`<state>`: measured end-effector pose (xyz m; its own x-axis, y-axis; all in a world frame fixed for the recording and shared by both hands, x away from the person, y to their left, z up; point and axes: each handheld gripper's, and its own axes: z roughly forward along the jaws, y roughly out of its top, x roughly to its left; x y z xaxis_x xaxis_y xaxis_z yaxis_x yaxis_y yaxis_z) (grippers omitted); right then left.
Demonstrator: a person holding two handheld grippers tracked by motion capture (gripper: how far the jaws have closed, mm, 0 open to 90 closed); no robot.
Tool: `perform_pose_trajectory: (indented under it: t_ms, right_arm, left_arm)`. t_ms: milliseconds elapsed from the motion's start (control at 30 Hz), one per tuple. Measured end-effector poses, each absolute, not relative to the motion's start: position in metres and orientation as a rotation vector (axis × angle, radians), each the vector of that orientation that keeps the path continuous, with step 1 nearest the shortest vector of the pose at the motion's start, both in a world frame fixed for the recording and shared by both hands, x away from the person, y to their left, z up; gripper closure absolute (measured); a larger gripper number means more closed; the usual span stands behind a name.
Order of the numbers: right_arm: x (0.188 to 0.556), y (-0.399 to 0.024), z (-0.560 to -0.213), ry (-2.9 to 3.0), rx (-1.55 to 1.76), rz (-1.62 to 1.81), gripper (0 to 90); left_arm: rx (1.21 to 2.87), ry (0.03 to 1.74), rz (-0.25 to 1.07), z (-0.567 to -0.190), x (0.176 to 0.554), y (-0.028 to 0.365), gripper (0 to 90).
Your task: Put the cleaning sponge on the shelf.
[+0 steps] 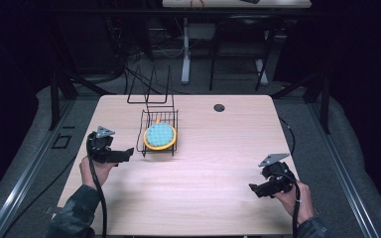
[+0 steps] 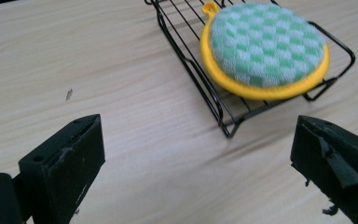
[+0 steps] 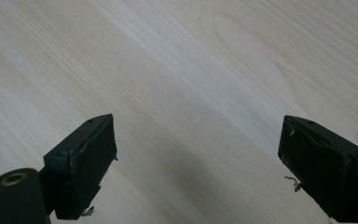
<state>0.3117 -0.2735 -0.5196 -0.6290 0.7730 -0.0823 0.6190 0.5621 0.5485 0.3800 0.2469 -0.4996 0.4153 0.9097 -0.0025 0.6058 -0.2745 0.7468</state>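
My left claw [image 1: 127,154] sits at the left of the high view, jaws spread wide with nothing between them, only bare table [image 1: 213,148]. It points toward the rack [image 1: 157,133] just right of it, so I judge it is lined up with the pad [image 1: 159,135], not gripping anything. In the left gripper view the pad [image 2: 266,49] lies at the upper right, flat on the rack's [image 2: 200,77] wires, its yellow rim overhanging the near edge a little and its small loop toward the top. The rack holds nothing else; its wire frame stands up behind, toward the top of the high view.

My right claw [image 1: 256,189] waits at the lower right, well apart from the rack. Its jaws are wide too and hold nothing; plain wood [image 3: 182,74] lies under them.
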Motion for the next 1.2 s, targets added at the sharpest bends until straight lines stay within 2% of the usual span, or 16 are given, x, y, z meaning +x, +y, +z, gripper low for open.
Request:
perform_pose_trajectory:
  t_ms: [633, 1200]
  right_arm:
    - [0.313, -0.274, -0.521, 2.487, 1.148, 0.665, 8.6]
    - [0.312, -0.275, -0.520, 2.482, 1.154, 0.669, 8.3]
  left_arm:
    - [1.999, 1.360, 0.516, -0.511, 0.325, 0.281, 0.2]
    - [2.032, 1.344, 0.488, -0.516, 0.325, 0.281, 0.1]
